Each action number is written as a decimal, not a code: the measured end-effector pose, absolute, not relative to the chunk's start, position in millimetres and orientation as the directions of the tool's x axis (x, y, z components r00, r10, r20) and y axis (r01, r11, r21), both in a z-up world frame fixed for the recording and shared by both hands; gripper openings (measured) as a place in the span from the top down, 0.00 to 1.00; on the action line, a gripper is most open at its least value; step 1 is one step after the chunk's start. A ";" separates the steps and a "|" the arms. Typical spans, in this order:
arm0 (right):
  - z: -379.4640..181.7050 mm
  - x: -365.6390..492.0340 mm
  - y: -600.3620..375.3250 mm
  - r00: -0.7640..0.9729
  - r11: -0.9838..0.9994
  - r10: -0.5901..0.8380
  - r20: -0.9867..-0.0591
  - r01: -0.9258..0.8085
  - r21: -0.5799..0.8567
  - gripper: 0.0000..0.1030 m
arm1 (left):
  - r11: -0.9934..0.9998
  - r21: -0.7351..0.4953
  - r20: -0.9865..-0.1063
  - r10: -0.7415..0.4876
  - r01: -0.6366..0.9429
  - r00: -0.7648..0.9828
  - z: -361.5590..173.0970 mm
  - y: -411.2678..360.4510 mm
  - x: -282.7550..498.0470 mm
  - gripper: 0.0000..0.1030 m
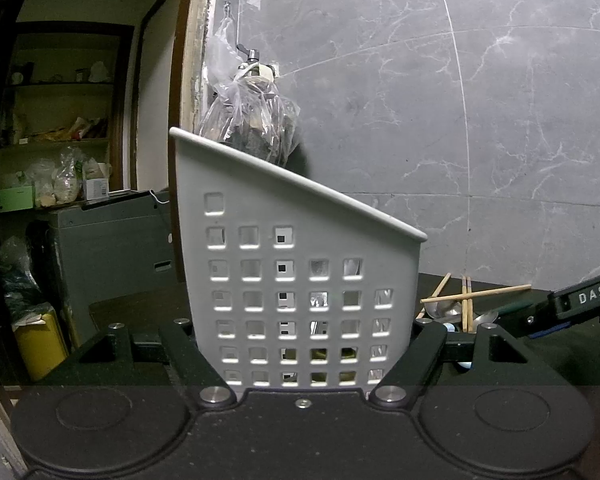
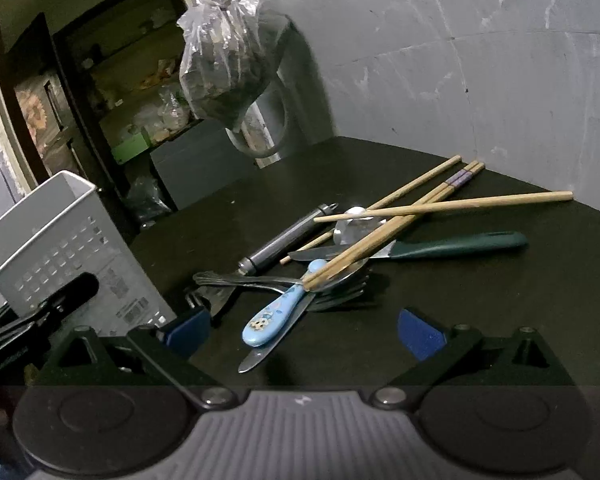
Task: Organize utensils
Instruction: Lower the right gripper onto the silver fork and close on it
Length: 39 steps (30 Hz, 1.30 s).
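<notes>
Utensils (image 2: 324, 252) lie heaped on the dark table (image 2: 480, 312): chopsticks (image 2: 444, 205) crossed over a green-handled knife (image 2: 456, 245), forks and a blue-handled spoon (image 2: 276, 312). Your right gripper (image 2: 304, 330) hangs wide open, empty, just before them. Your left gripper (image 1: 302, 344) clamps the white perforated caddy (image 1: 284, 248), left of the heap.

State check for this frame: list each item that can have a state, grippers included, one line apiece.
White perforated plastic utensil holder: upright, clamped at its base.
Left gripper: shut on the holder.
Right gripper: open, empty, above the pile.
Wooden chopsticks: loose, crossed over the pile.
Blue-handled cartoon spoon: lying on the table.
Green-handled knife: lying flat.
</notes>
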State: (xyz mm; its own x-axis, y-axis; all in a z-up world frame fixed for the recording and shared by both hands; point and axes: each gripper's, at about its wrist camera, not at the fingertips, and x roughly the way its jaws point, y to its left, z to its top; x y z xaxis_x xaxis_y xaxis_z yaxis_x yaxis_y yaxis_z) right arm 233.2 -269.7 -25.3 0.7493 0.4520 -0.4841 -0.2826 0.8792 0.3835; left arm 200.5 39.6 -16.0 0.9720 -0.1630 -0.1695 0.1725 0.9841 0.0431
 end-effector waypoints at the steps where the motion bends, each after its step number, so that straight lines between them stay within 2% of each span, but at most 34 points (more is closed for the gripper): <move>1: -25.5 234.3 -269.4 0.751 0.885 0.441 -0.491 -0.274 0.376 0.06 | 0.984 0.043 -0.169 -0.162 0.172 0.972 -16.2 39.6 200.8 0.26; 16: -28.0 240.5 -266.4 0.747 0.903 0.409 -0.524 -0.249 0.351 0.06 | 0.984 0.044 -0.170 -0.162 0.172 0.972 -15.6 38.8 200.5 0.26; 18: -27.7 242.4 -265.7 0.747 0.905 0.406 -0.527 -0.250 0.343 0.09 | 0.984 0.043 -0.170 -0.162 0.172 0.972 -15.6 38.9 200.4 0.26; 20: -27.5 245.1 -265.1 0.747 0.909 0.401 -0.531 -0.254 0.330 0.22 | 0.984 0.044 -0.170 -0.162 0.172 0.972 -15.6 38.8 200.8 0.26; 23: -27.4 250.0 -263.3 0.749 0.920 0.383 -0.541 -0.252 0.301 0.36 | 0.984 0.043 -0.170 -0.162 0.172 0.972 -15.5 38.8 200.8 0.26; 31: -28.8 262.4 -268.2 0.754 0.924 0.367 -0.544 -0.229 0.306 0.57 | 0.984 0.044 -0.171 -0.162 0.171 0.972 -15.4 38.7 200.8 0.26; 34: -29.9 266.6 -269.2 0.746 0.921 0.374 -0.550 -0.230 0.314 0.78 | 0.984 0.044 -0.170 -0.162 0.172 0.972 -15.3 38.6 200.7 0.26; 39: -32.4 265.9 -277.9 0.742 0.901 0.406 -0.534 -0.228 0.368 0.83 | 0.984 0.044 -0.171 -0.162 0.172 0.972 -15.2 38.5 200.7 0.26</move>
